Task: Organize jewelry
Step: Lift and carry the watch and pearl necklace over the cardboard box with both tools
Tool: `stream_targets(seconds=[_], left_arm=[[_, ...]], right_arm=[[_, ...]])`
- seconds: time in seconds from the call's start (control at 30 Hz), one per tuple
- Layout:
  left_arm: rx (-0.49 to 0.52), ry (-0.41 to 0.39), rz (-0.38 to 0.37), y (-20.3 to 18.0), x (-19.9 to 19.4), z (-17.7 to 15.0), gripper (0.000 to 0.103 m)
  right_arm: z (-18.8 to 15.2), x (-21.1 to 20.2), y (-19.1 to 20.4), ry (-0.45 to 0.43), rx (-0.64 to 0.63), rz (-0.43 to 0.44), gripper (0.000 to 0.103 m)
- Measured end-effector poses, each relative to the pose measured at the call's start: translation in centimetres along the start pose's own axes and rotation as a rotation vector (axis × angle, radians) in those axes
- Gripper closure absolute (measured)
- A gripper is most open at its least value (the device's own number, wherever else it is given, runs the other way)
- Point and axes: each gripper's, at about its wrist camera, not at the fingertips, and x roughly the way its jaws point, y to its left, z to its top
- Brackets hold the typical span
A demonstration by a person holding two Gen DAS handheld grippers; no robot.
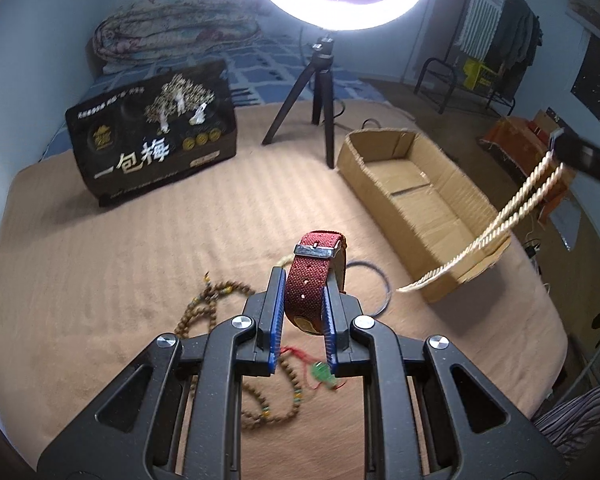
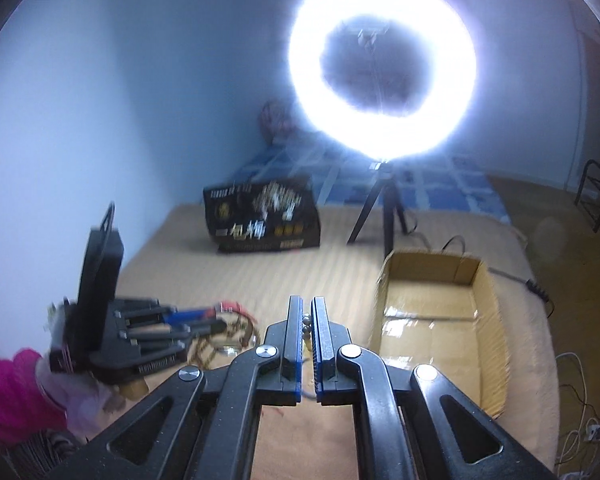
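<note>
My left gripper (image 1: 303, 280) is shut on a red fabric watch strap (image 1: 308, 276) with a metal buckle, held above the tan blanket. Below it lie a brown bead necklace (image 1: 204, 312), a green pendant on red cord (image 1: 323, 374) and a thin blue ring bracelet (image 1: 374, 280). My right gripper (image 2: 306, 312) is shut on a gold twisted chain; only small beads show between its pads in its own view. In the left wrist view the chain (image 1: 512, 208) hangs from the right gripper (image 1: 556, 152) over the open cardboard box (image 1: 416, 200). The box also shows in the right wrist view (image 2: 432, 320).
A black printed box (image 1: 152, 132) stands at the back left. A ring light on a tripod (image 1: 320, 92) stands behind the cardboard box. A folded quilt (image 1: 172, 28) lies at the far end. The bed's right edge drops to the floor with cables (image 2: 572, 400).
</note>
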Motion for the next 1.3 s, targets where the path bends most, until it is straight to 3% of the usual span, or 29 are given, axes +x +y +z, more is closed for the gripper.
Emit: stream_targets(seconds=[0.2, 0.43, 0.87, 1.3], left_arm=[[0.017, -0.035, -0.041, -2.1, -0.3, 2.1, 0.087], [0.04, -0.052, -0.073, -4.5, 0.8, 4.3, 0.087], [0.04, -0.045, -0.091, -8.0, 6.3, 8.0, 0.087], [0.035, 0.024, -0.077, -10.5, 12.7, 8.4, 0.087]], right_arm=[[1.8, -2.0, -3.0, -0.081, 0.059, -0.053, 0.102], [2.1, -2.5, -6.5, -0.097, 0.107, -0.118, 0.102], [-0.2, 0.8, -10.7, 0.018, 0.145, -0.194, 0.102], [-3.3, 4.4, -13.6, 0.145, 0.195, -0.232, 0.102]])
